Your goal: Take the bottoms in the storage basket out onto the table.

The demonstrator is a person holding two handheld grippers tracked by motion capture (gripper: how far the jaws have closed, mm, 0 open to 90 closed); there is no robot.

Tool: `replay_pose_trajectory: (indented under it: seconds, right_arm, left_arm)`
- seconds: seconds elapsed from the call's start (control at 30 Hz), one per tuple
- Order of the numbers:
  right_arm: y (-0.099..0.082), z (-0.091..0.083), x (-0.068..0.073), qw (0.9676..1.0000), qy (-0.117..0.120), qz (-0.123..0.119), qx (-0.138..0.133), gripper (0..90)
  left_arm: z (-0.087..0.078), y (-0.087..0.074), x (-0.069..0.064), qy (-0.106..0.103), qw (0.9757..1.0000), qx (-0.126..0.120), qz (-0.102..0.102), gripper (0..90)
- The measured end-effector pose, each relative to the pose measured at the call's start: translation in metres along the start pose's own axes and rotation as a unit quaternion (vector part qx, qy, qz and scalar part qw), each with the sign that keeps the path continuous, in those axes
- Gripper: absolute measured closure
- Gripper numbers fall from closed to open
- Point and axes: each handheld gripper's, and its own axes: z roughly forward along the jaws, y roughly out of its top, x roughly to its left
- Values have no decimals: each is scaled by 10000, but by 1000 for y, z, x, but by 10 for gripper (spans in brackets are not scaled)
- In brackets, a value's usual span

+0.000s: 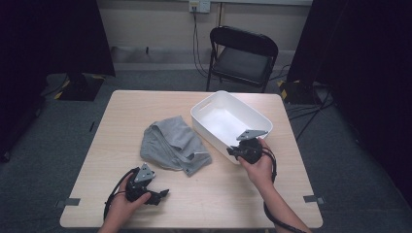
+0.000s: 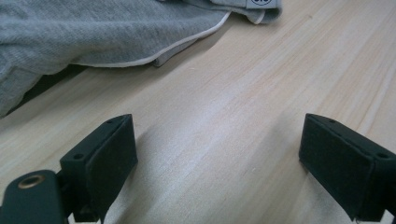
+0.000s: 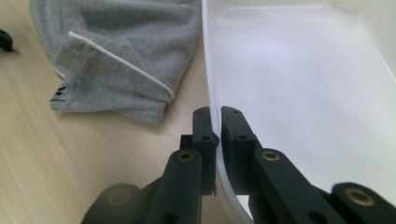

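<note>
White bin [image 1: 228, 119] beside crumpled grey garment [image 1: 172, 144], rim between right gripper [image 3: 215, 128] fingers [image 3: 236, 135]

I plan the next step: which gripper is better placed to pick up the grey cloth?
Left. The left gripper is open near the grey cloth; the right gripper is shut on the white bin.

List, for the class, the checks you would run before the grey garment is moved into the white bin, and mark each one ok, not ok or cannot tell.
1. Right claw grips the white bin rim, jaws shut on the wall: ok.
2. Left claw open and holding nothing, ready to grasp: ok.
3. Left claw on the grey garment: not ok; it sits over bare table, short of the cloth.
4. Bin holds nothing that would block the garment: ok.
5. Garment lies beside the bin, not caught under it: ok in the right gripper view.
6. Grip firm enough to steady the bin: cannot tell.
</note>
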Motion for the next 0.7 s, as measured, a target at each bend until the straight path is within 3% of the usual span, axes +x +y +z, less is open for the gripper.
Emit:
replay_pose_trajectory:
  seconds: [0.3,0.7]
  right_arm:
    - [1,0,-19,10000,-41,-70,3,853]
    - [4,1,-61,9998,-208,5,-15,855]
  left_arm:
    - [0,0,0,-14,10000,13,6,102]
    - [0,0,0,-25,10000,25,20,93]
